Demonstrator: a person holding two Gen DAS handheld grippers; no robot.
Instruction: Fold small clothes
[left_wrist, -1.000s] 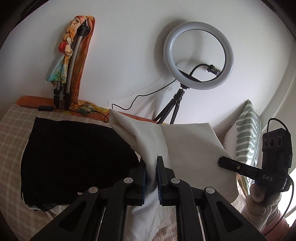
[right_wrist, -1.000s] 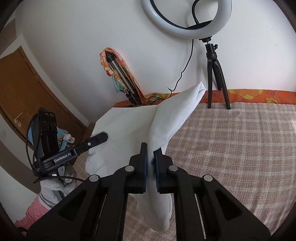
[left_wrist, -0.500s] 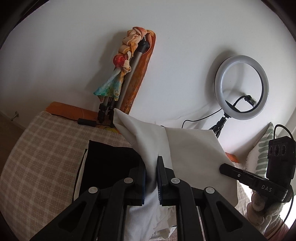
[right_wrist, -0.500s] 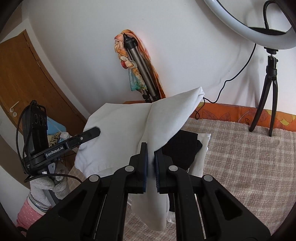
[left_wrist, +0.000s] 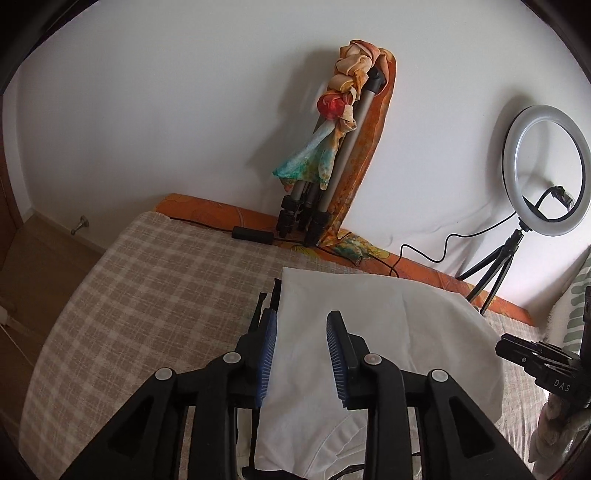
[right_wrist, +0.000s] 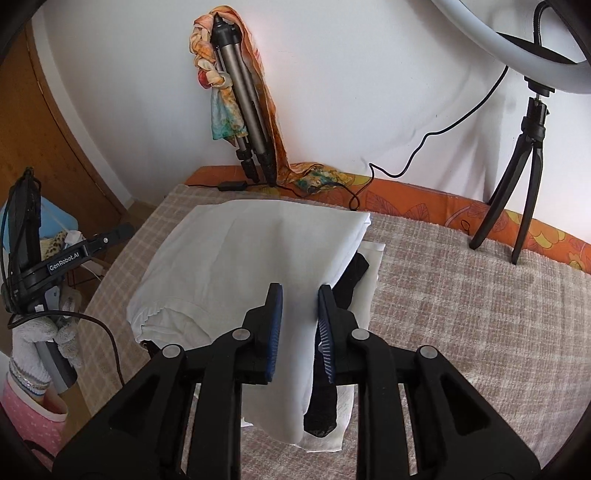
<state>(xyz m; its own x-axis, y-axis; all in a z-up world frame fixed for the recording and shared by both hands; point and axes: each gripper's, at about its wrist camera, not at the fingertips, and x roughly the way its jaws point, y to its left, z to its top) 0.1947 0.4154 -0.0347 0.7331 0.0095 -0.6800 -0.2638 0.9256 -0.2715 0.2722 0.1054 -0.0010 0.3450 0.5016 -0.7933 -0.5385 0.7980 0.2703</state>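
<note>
A white garment (left_wrist: 373, 343) lies folded on top of a stack on the checked bedspread; it also shows in the right wrist view (right_wrist: 251, 266). Under it lie a black garment (right_wrist: 351, 280) and another white piece (right_wrist: 364, 306). My left gripper (left_wrist: 300, 354) is open over the white garment's left side, jaws apart with the cloth lying loose between them. My right gripper (right_wrist: 298, 325) is open over its right edge, cloth also loose between the jaws. Each gripper shows in the other's view, the right (left_wrist: 546, 369) and the left (right_wrist: 55, 258).
A folded tripod (left_wrist: 332, 173) draped with a colourful scarf leans on the wall behind the stack. A ring light on a small tripod (left_wrist: 543, 170) stands at the back right, cable trailing along the orange mattress edge (right_wrist: 424, 206). A patterned pillow (left_wrist: 580, 299) lies far right.
Both grippers carried the white garment left and down onto the stack over the black garment, then opened and let it go. It now lies flat instead of hanging pinched.
</note>
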